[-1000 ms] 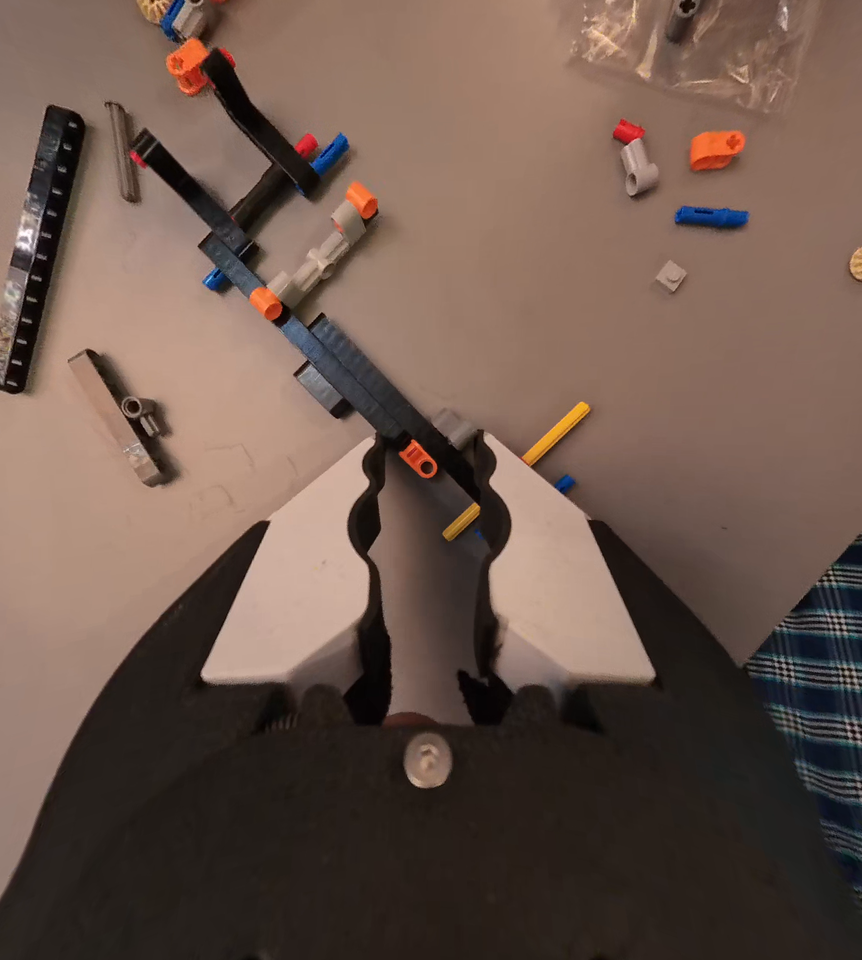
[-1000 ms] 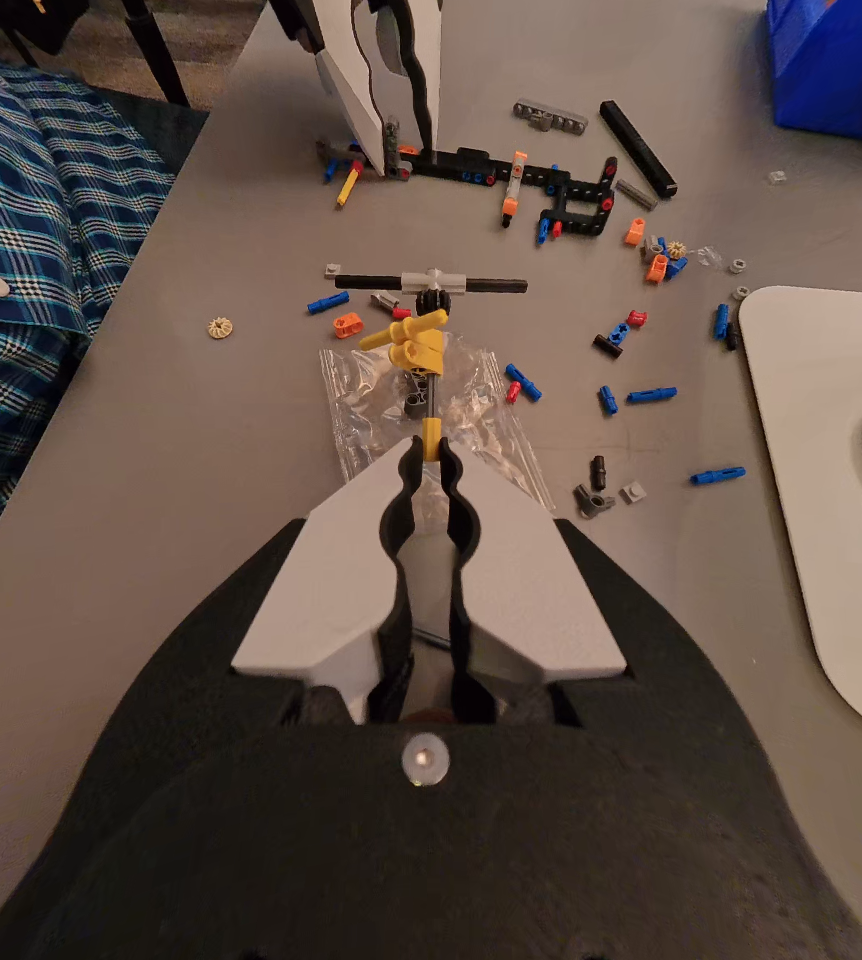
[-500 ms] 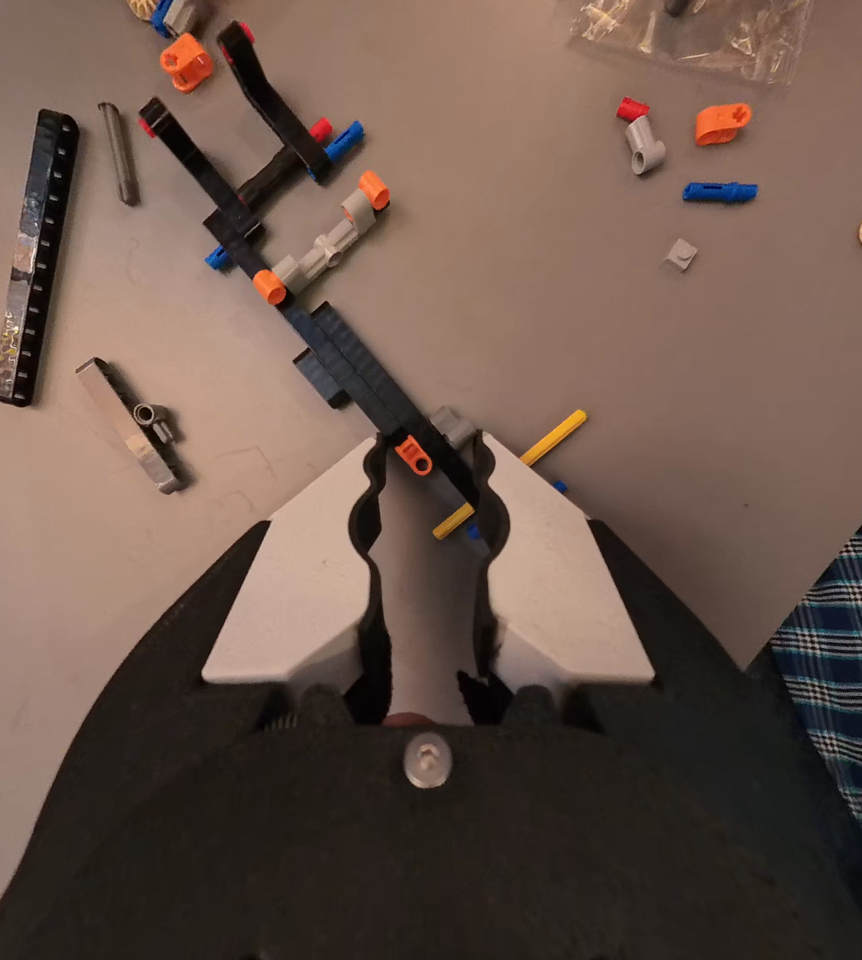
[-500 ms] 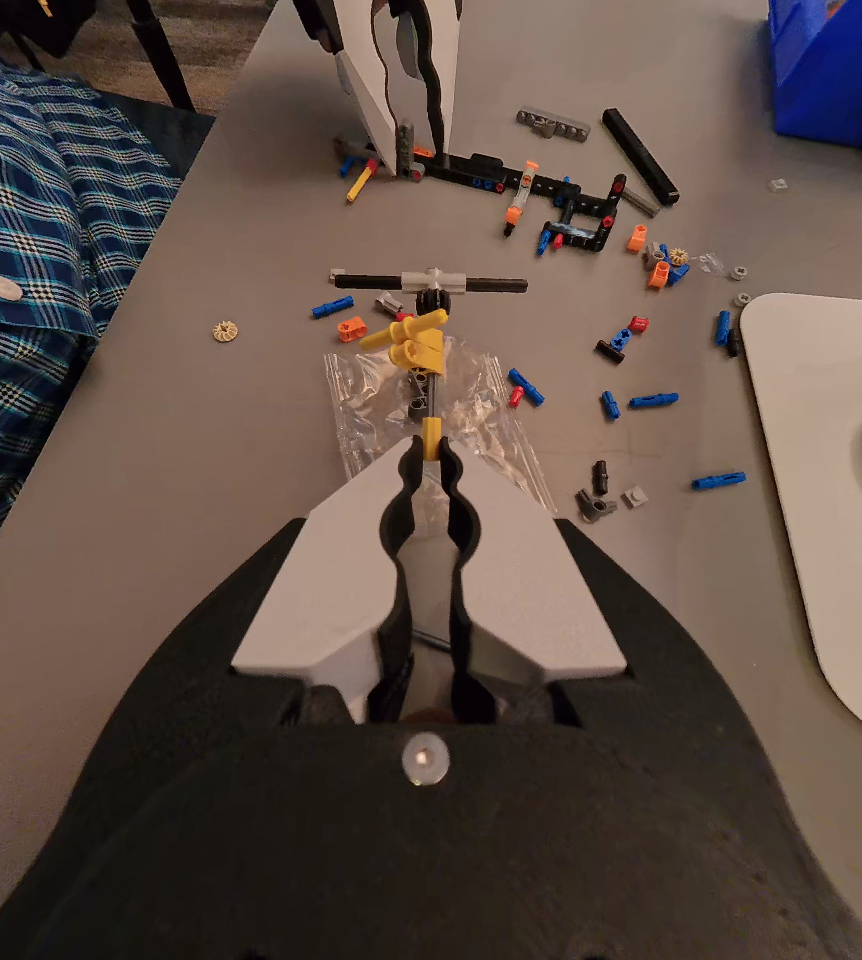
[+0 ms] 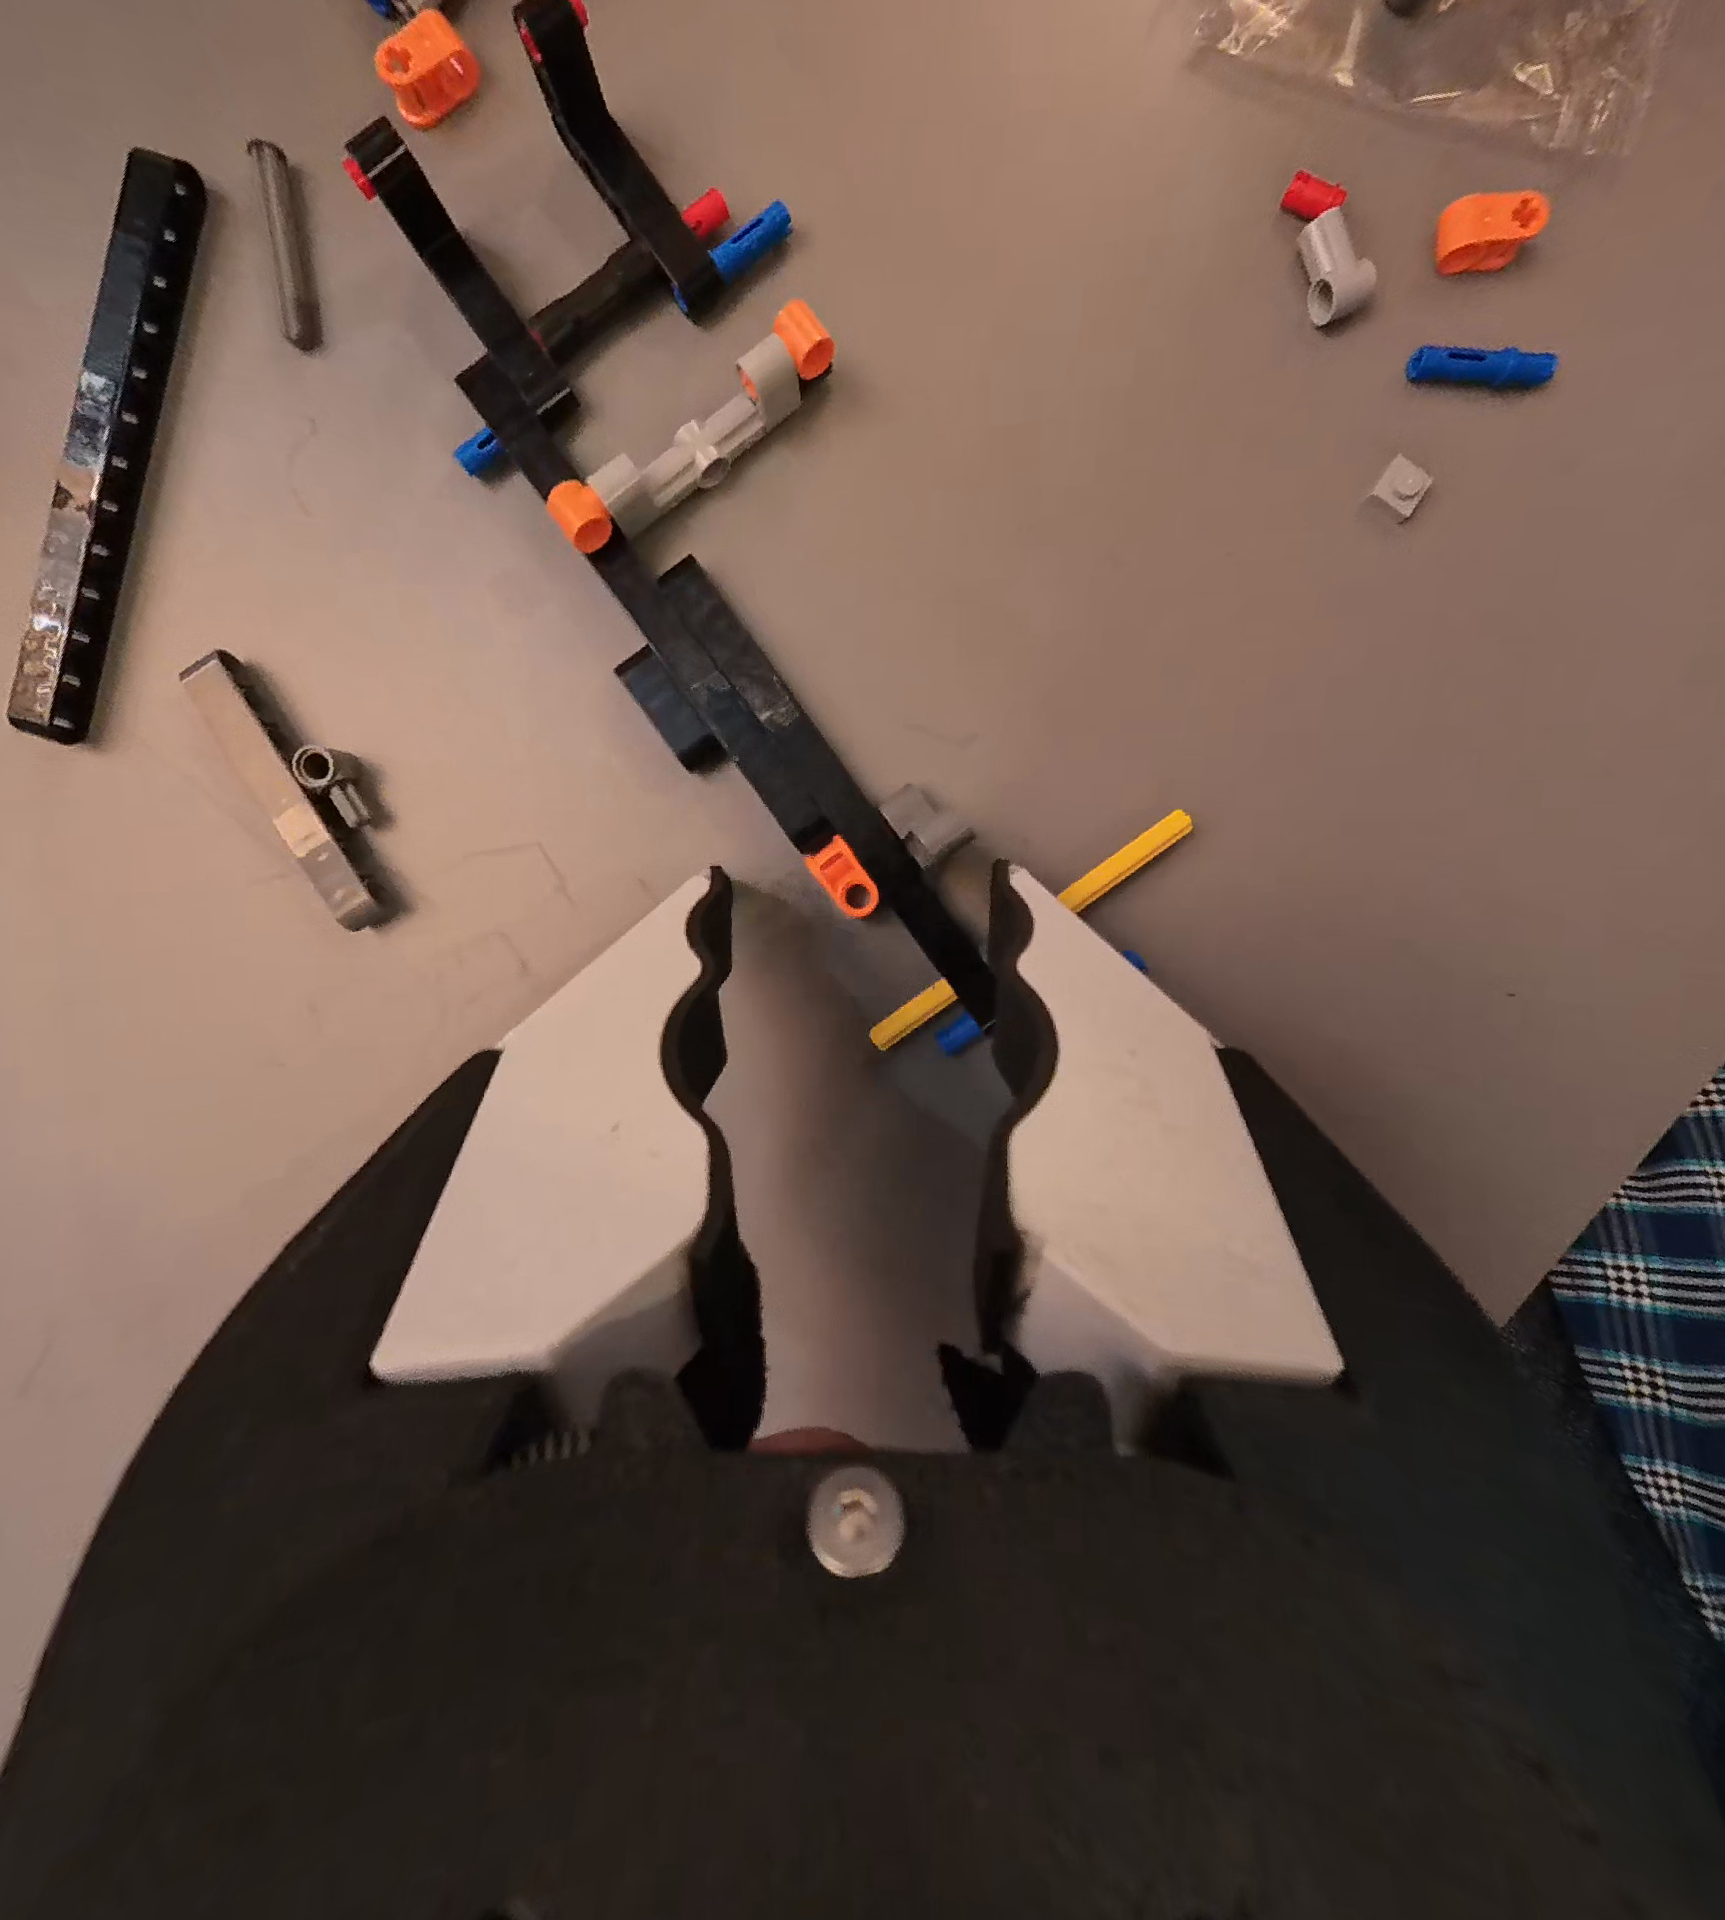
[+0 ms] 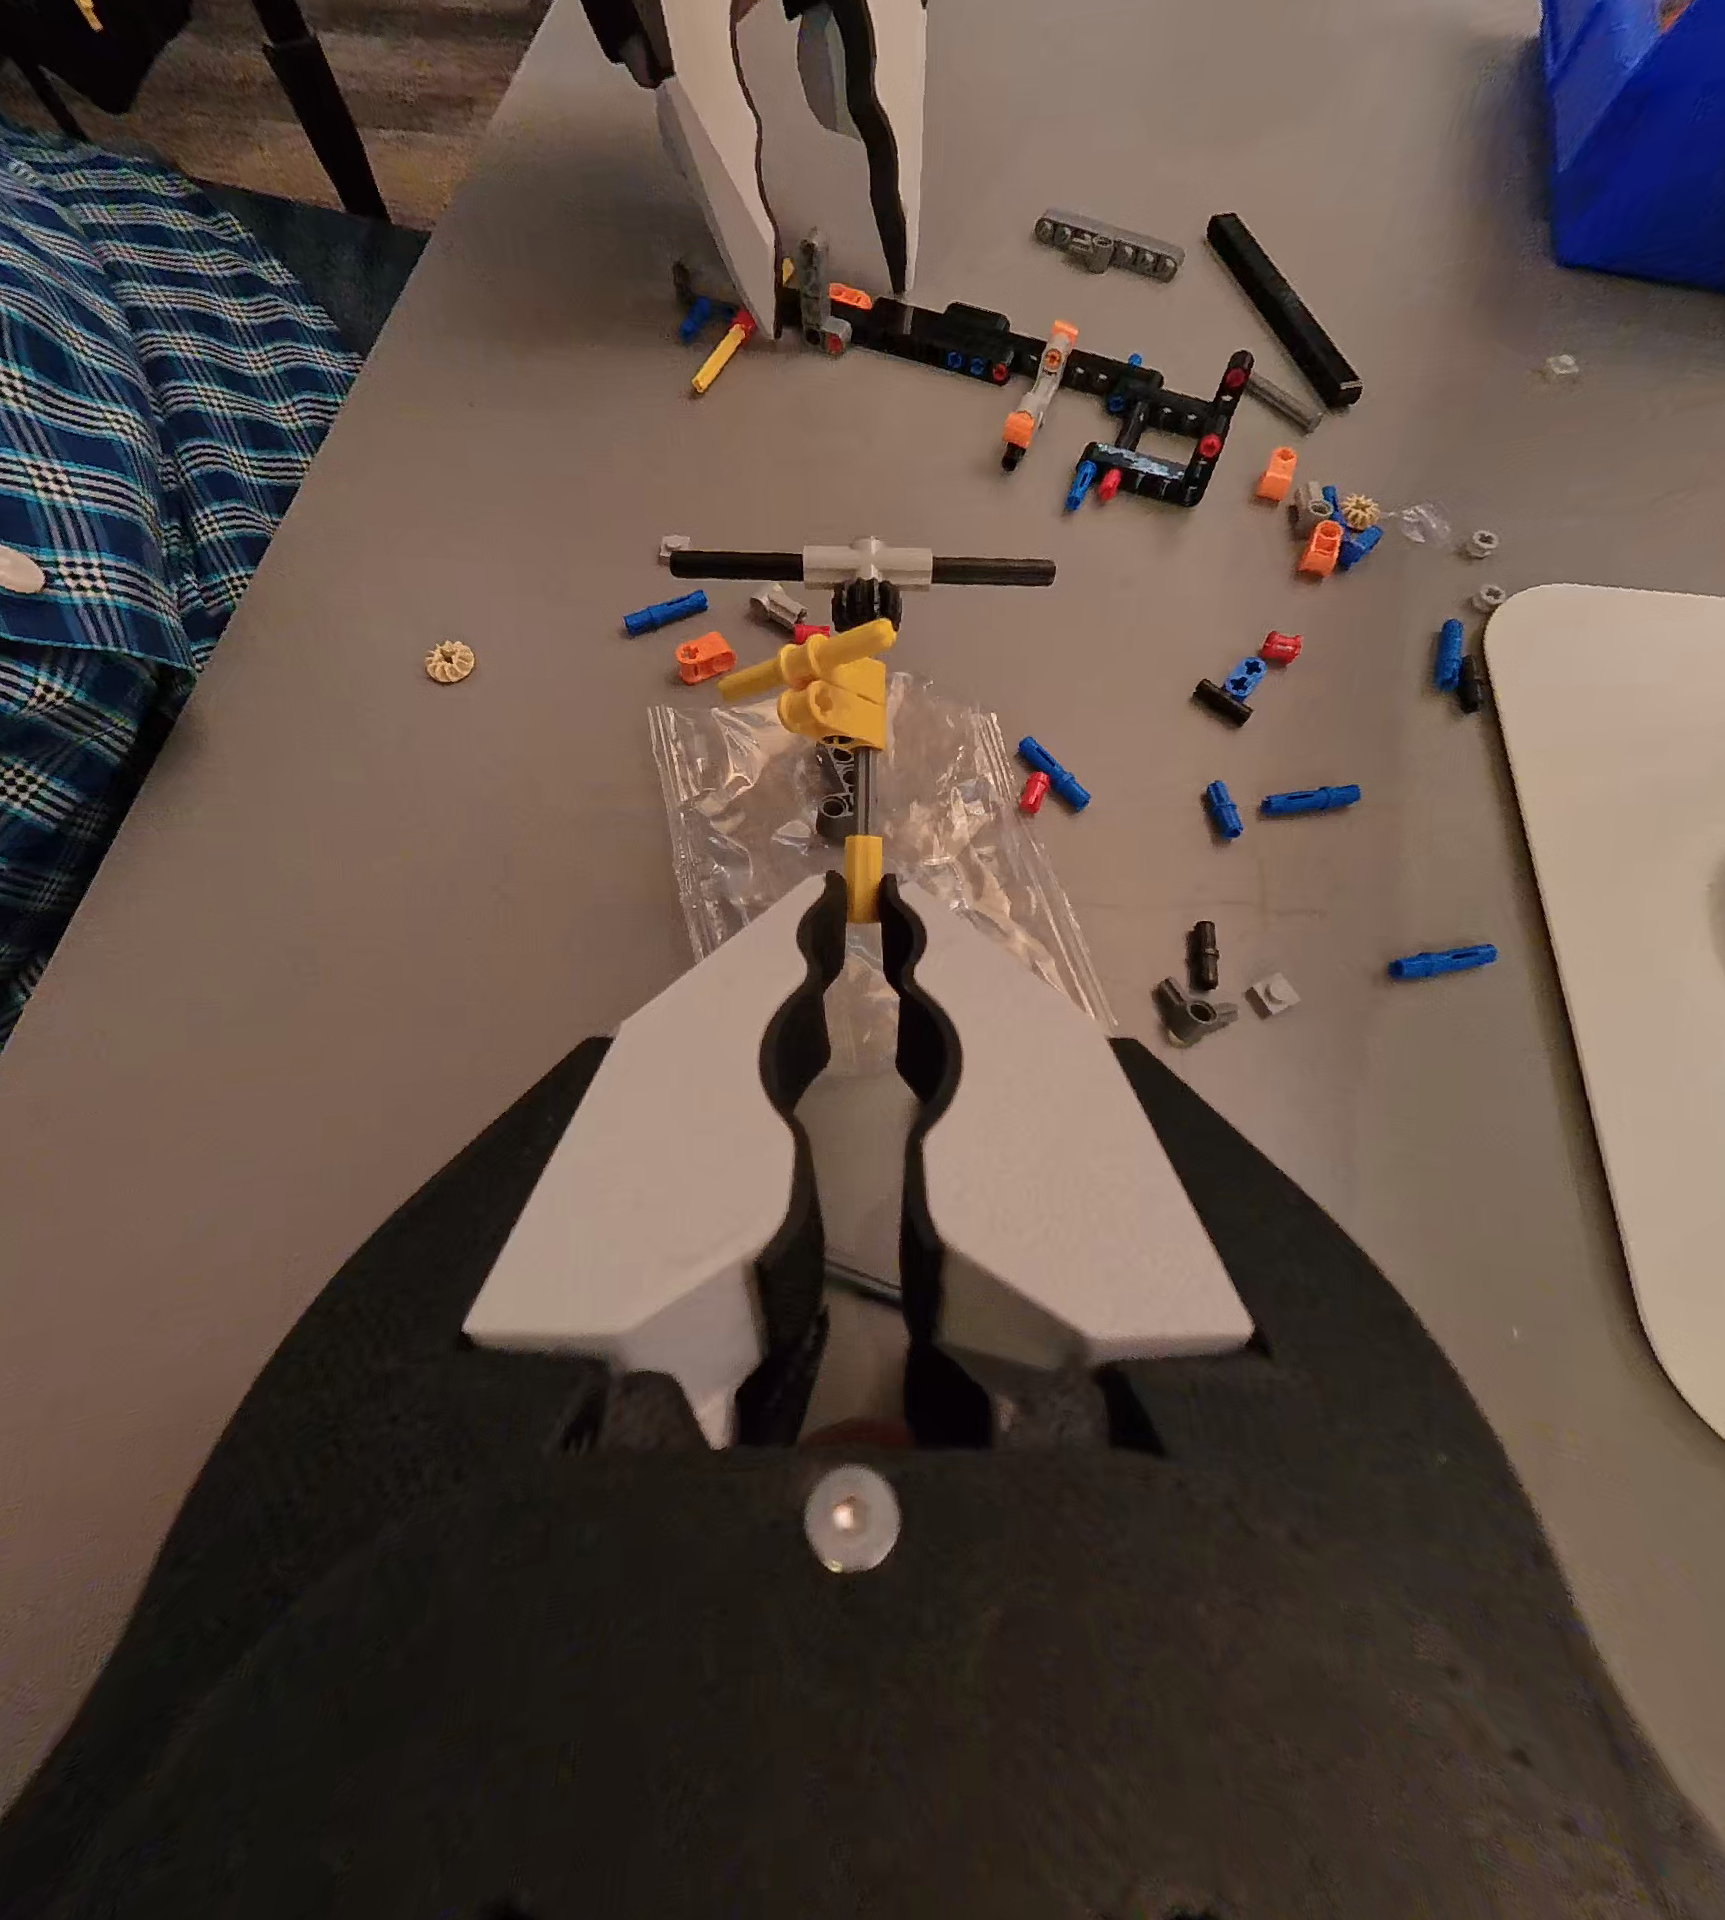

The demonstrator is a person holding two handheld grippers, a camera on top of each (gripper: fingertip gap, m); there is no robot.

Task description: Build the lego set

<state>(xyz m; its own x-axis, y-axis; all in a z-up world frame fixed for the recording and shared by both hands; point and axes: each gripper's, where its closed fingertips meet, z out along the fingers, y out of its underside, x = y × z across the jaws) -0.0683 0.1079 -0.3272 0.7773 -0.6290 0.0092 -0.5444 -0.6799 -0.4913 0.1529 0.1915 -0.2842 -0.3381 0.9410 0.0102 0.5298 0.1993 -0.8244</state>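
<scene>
Your right gripper [image 6: 860, 894] is clamped on the yellow end of the axle assembly [image 6: 842, 717], held above the clear bag [image 6: 899, 821] mid-tabletop. Your left gripper [image 5: 853, 883] stands apart, straddling the black beam frame's [image 5: 733, 696] near end by the grey tabletop's [image 5: 1149, 623] edge.

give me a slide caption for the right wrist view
Right tool shut on a yellow-ended grey axle sub-assembly above a clear plastic bag, loose lego pins scattered across the grey table.
</scene>
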